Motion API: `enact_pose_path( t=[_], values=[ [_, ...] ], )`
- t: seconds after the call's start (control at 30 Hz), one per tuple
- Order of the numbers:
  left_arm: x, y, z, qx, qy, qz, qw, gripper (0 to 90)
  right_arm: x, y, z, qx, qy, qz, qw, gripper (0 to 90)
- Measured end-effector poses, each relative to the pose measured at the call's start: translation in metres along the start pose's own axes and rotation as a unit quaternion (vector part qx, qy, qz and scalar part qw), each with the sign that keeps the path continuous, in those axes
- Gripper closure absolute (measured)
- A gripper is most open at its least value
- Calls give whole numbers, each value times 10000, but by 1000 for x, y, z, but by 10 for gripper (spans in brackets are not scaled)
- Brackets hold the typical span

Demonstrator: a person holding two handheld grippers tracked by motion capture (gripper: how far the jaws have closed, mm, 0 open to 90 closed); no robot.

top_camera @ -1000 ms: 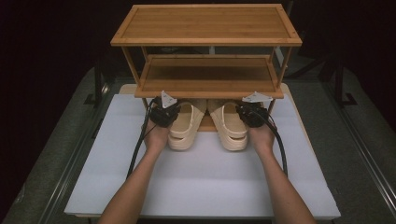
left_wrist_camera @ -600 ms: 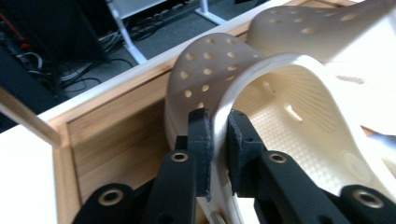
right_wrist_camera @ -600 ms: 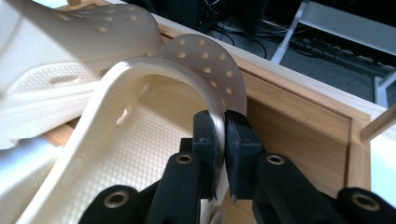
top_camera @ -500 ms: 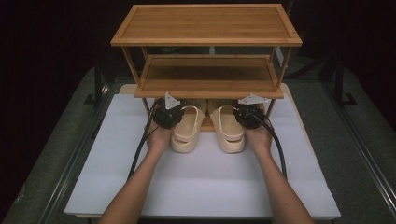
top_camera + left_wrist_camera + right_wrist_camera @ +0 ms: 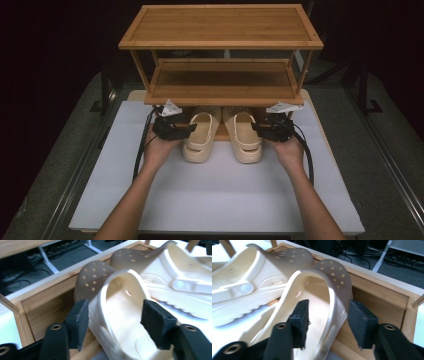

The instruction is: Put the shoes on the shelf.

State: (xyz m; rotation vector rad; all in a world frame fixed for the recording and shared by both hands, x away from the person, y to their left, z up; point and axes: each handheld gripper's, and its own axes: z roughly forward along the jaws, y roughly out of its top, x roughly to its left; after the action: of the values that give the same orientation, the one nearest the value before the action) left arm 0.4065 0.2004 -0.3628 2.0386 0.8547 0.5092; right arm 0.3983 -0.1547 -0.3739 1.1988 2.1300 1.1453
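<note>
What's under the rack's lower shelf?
Under the wooden rack's lower shelf, two cream clogs sit side by side, heels out on the white mat. In the high view, the shelf covers their perforated toes.

Both hand-held grippers (image 5: pixel 187 129) newly open.

**Toes tucked out of sight under the shelf**

From above, the front halves of both clogs, left clog (image 5: pixel 201 140) and right clog (image 5: pixel 243 139), vanish beneath the lower board of the wooden rack (image 5: pixel 222 92), so how far in they reach is hard to call. The left gripper (image 5: pixel 186 129) and right gripper (image 5: pixel 259 128) are too small there to read their pads. In the left gripper view the heel runs off the bottom edge; same story in the right gripper view.
</note>
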Motion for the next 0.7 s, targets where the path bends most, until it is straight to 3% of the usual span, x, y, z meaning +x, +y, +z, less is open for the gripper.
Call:
enact_pose_path(
  t=[0.23,0.4,0.7],
  values=[
    [-1,-12,-24,116,-351,10,9993,203,-1,-14,-25,43,246,55,9997,398],
    [-4,-29,-34,161,-528,5,9985,176,-1,-27,-38,20,376,101,9992,387],
    [-8,-62,-22,441,-734,-50,9963,126,3,-53,-37,209,677,157,9974,292]
  ],
)
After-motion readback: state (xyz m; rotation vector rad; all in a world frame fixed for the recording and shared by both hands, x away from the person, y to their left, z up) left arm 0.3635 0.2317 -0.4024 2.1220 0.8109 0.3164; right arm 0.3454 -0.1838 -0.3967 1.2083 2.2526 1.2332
